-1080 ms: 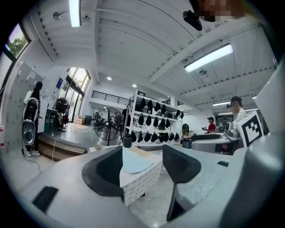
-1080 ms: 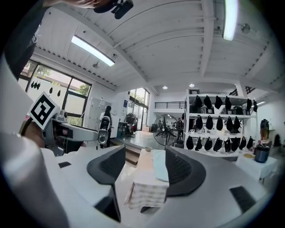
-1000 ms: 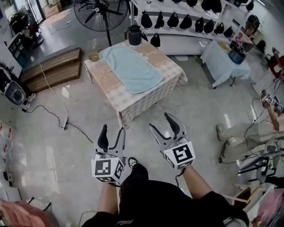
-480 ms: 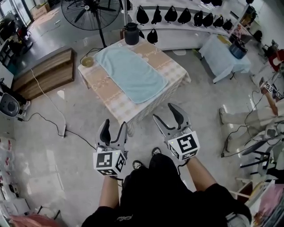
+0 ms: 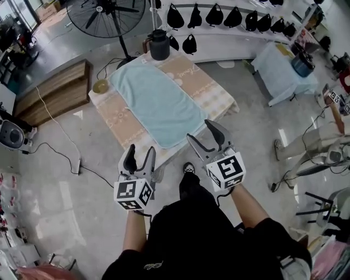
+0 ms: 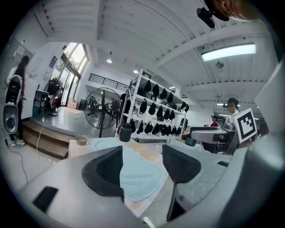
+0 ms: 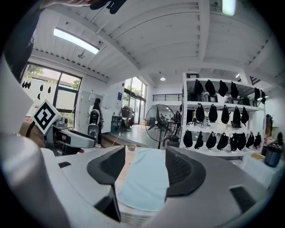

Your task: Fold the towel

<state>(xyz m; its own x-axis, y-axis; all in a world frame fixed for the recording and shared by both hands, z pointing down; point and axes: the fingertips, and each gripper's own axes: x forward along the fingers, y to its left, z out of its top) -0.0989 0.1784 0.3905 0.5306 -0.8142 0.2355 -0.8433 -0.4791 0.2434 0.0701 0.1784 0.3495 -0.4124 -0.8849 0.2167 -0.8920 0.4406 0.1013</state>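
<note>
Looking steeply down from the head view, I start at the far left, where a wooden platform [image 5: 54, 90] lies on the floor, well apart from the work. Next comes a small bowl [image 5: 100, 86] on the left corner of the tabletop [image 5: 123, 123], just beside the towel [image 5: 156, 104]. The towel is pale blue and lies spread flat along the middle of the checked tabletop, unfolded, its rounded near end close to the edge facing me. A dark jug [image 5: 158, 45] stands at the far end, just past the towel. The left gripper [image 5: 141, 150] is held over the floor just short of the near edge. In the left gripper view its jaws stand apart with nothing between them, and the towel [image 6: 140, 171] shows through the gap further off. The right gripper [image 5: 200, 131] sits beside it by the near corner of the tabletop, clear of the cloth. The right gripper view shows its jaws spread wide and empty, with the towel [image 7: 147, 182] stretching away beyond them. Further right, black bags [image 5: 232, 16] hang on a white rack.
</note>
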